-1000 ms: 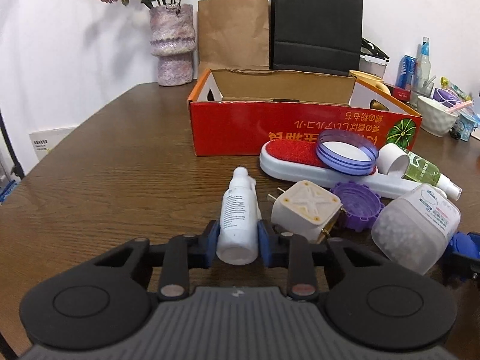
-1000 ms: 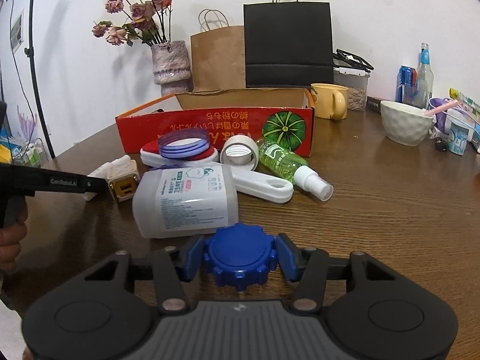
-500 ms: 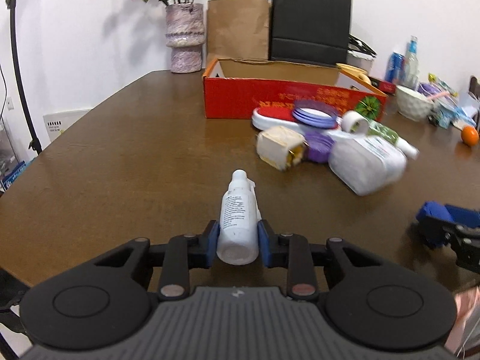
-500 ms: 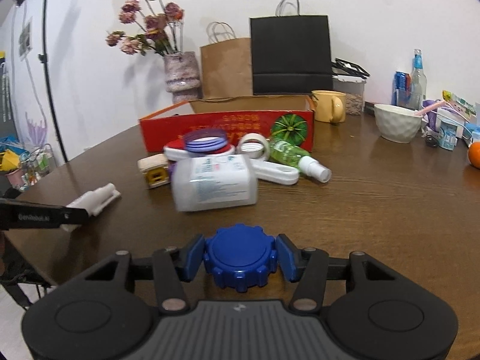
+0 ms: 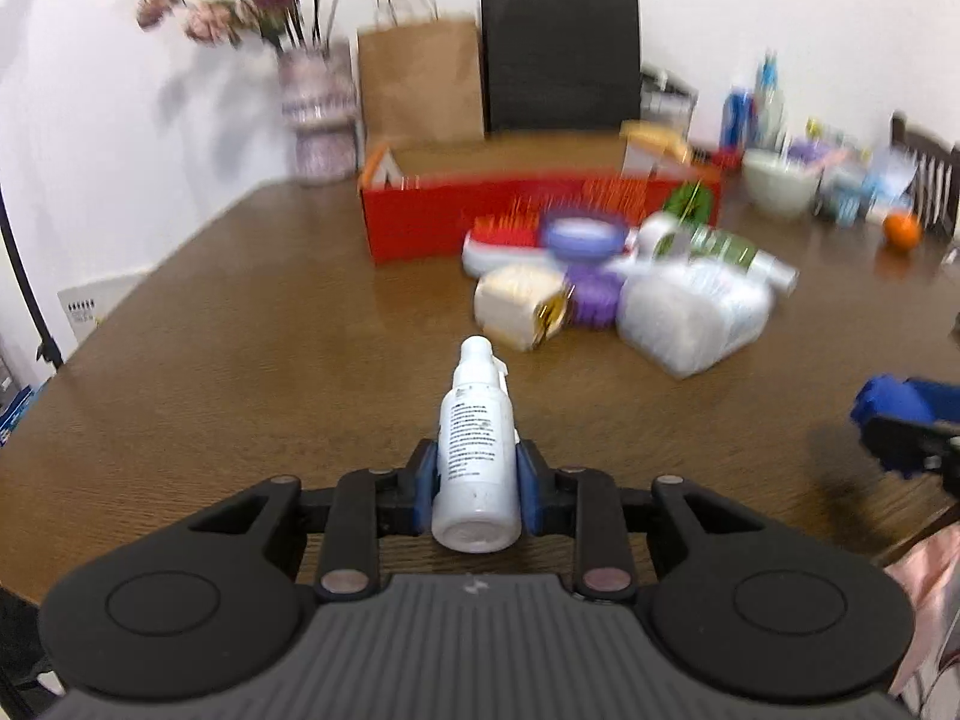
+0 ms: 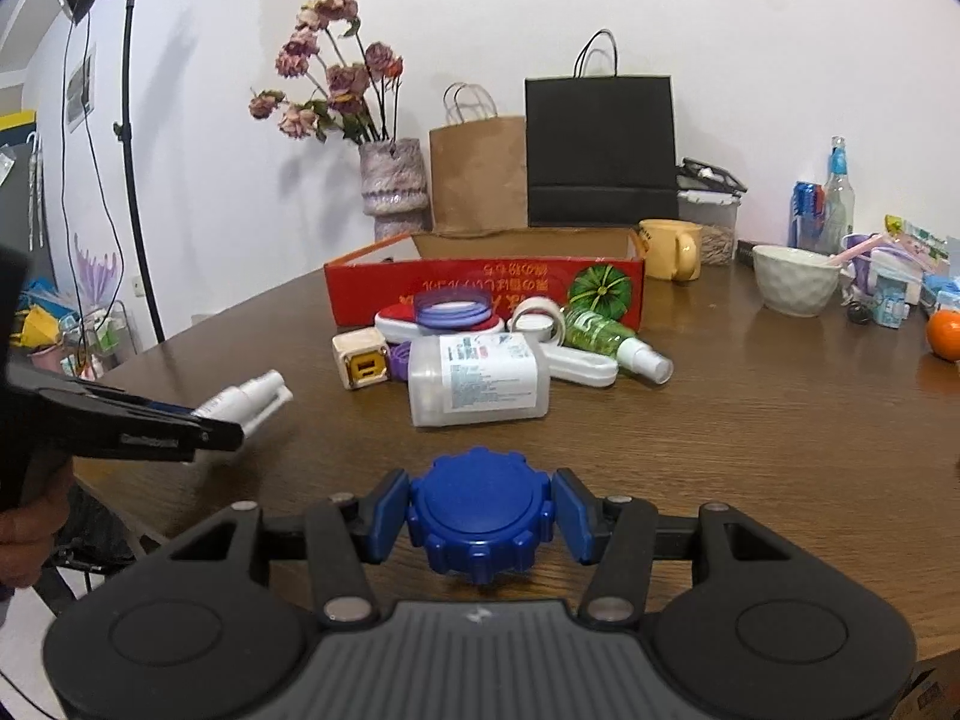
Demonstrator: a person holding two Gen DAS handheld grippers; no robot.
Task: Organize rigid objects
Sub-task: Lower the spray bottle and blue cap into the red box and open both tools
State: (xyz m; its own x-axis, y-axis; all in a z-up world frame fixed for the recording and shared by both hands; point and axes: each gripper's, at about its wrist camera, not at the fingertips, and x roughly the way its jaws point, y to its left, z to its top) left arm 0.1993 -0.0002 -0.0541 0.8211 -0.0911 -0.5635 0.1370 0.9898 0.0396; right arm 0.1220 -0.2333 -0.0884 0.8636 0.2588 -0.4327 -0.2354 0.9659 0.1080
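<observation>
You hold two items clear of the pile. The left gripper (image 5: 476,476) is clamped on the small white spray bottle (image 5: 477,450), nozzle pointing away from you. The right gripper (image 6: 481,514) grips the blue ribbed cap (image 6: 480,510) by its sides, pads touching it. Neither item is stowed yet. The red cardboard box (image 6: 480,294) stands well ahead of both; its interior is not visible. Still loose on the table (image 6: 750,420) in front of the box: frosted plastic jar (image 6: 477,378), beige power adapter (image 6: 360,357), green spray bottle (image 6: 606,336), tape roll (image 6: 537,321). Box lettering appears upside down; jar and bottle labels are too small to read.
</observation>
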